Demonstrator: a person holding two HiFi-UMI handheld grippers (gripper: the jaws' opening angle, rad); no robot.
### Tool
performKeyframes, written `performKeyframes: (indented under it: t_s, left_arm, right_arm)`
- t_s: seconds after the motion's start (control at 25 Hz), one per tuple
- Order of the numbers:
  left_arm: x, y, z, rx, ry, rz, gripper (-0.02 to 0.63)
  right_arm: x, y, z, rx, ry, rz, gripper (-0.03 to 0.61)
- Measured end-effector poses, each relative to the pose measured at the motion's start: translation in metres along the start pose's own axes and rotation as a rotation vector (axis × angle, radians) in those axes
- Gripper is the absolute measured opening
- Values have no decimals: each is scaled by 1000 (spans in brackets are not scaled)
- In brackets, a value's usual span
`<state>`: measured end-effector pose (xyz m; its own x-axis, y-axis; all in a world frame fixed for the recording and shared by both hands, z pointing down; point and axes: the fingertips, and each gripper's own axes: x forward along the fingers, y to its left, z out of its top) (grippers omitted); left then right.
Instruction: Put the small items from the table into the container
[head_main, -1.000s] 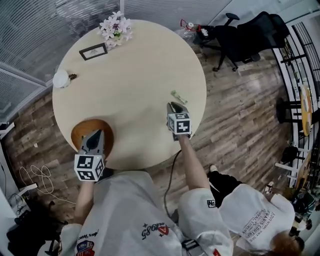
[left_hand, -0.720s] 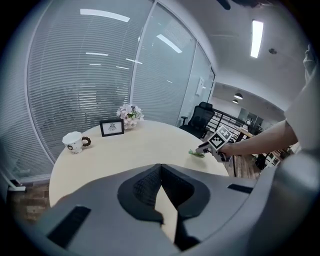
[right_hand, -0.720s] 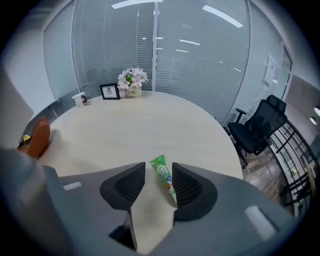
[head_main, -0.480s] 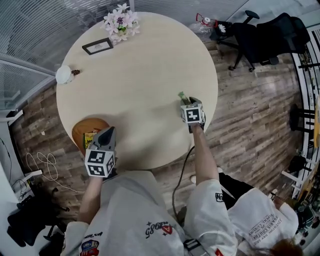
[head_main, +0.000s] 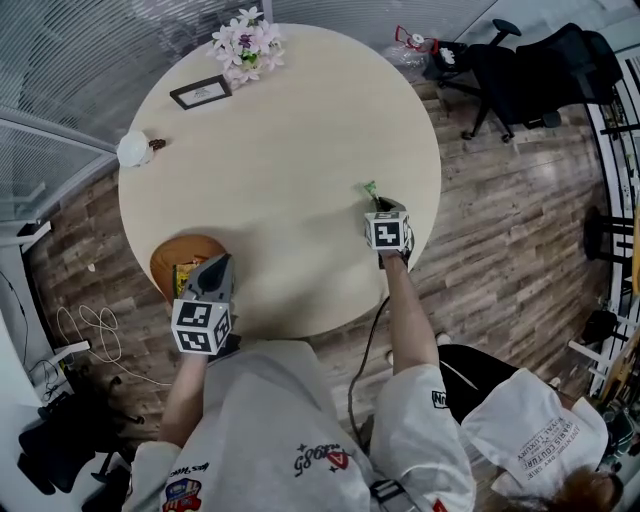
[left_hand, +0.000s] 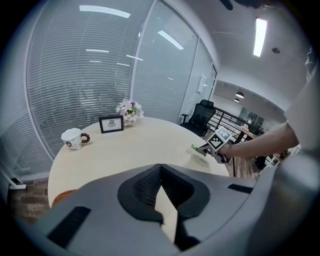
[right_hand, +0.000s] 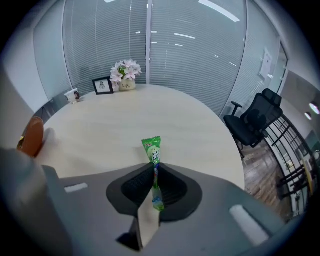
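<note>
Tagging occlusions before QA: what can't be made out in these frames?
Orange round container: contents, head view; the left gripper covers most, only a yellow-green scrap shows.
Green plastic sachet: print too small to read, right gripper view; in head view the right gripper, jaws closing on it, hides all but its tip.
Black-framed picture: image too small, every view.
Brown piece at the white mug: handle or separate, too small to tell.

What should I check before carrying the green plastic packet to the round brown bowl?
1. Grip: the green plastic packet is between the closing jaws of the right gripper: ok.
2. Packet off the round beige table: cannot tell.
3. Top of the round brown bowl uncovered: ok.
4. Bowl free of the left gripper, shut and empty: not ok, it overlaps the rim in the head view.
5. Tabletop between packet and bowl free: ok.
</note>
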<state>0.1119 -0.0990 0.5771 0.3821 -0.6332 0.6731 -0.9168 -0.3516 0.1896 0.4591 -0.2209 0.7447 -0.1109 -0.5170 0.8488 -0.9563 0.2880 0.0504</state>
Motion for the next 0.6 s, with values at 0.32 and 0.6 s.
performKeyframes:
  t_s: [0.32,0.6]
  left_arm:
    - [-41,49,-1,-42,-97,26,6]
    - [-94,154,-36,-103,-100,99,6]
  right_arm:
    - [-87,150,71,-103,-233,232,28]
    - [-140,383,80,-200,-283,503,28]
